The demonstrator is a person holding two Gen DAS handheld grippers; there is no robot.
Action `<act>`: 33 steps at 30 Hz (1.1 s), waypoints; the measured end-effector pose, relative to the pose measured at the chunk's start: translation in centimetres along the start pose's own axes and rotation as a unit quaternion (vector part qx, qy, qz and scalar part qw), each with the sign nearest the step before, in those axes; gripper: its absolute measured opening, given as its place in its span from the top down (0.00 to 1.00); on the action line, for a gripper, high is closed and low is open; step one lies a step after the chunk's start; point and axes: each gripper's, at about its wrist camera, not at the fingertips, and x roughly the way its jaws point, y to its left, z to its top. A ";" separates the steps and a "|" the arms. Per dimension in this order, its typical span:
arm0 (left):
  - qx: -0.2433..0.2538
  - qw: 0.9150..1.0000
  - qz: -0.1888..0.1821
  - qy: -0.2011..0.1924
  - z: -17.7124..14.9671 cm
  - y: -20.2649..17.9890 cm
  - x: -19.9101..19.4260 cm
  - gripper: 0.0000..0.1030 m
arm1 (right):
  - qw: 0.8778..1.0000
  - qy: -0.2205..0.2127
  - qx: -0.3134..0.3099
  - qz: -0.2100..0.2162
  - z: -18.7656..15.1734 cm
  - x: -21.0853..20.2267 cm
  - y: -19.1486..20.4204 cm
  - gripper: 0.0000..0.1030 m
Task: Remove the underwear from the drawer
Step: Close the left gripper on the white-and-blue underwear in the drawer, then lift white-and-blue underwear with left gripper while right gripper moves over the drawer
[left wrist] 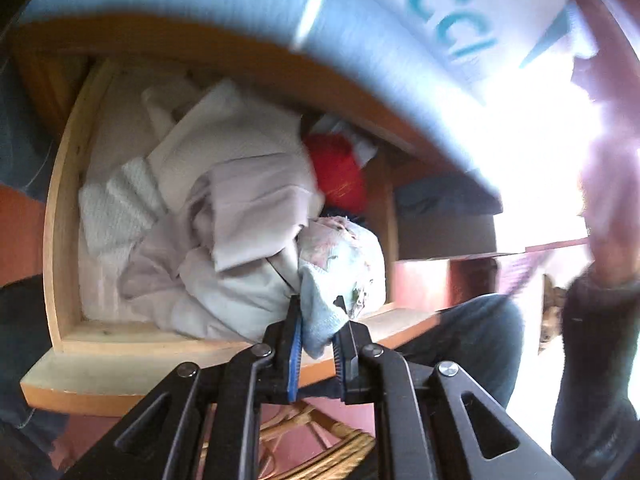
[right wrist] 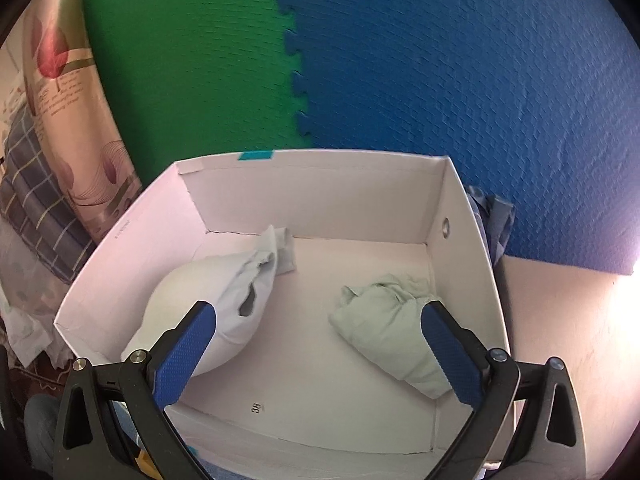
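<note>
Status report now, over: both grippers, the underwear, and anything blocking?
Left gripper shut on pale blue underwear, above drawer. Right gripper open over white box. Nothing blocking.

Left wrist close above drawer (left wrist: 56, 208); right above box (right wrist: 460, 216).

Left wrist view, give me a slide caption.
Left gripper shut on pale blue underwear above the open wooden drawer.

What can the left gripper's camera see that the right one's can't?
Only the left view shows the wooden drawer of crumpled clothes, with the left gripper shut on a pale blue garment. Only the right view shows a white box holding two light garments, the right gripper open above it. Neither scene appears in both; each shows only its own gripper.
</note>
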 end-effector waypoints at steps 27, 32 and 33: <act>0.123 0.958 0.245 0.081 2.6 3.3 8.5 0.79 | 0.999 -0.008 -0.031 0.007 -0.2 -0.9 2.1 0.01; 0.115 0.966 0.227 0.036 1.9 3.2 6.4 0.84 | 1.000 0.004 -0.017 0.004 0.0 -0.5 1.5 0.01; 0.115 0.967 0.225 0.028 1.8 3.1 5.8 0.84 | 1.000 0.005 -0.013 0.002 0.0 -0.5 1.3 0.01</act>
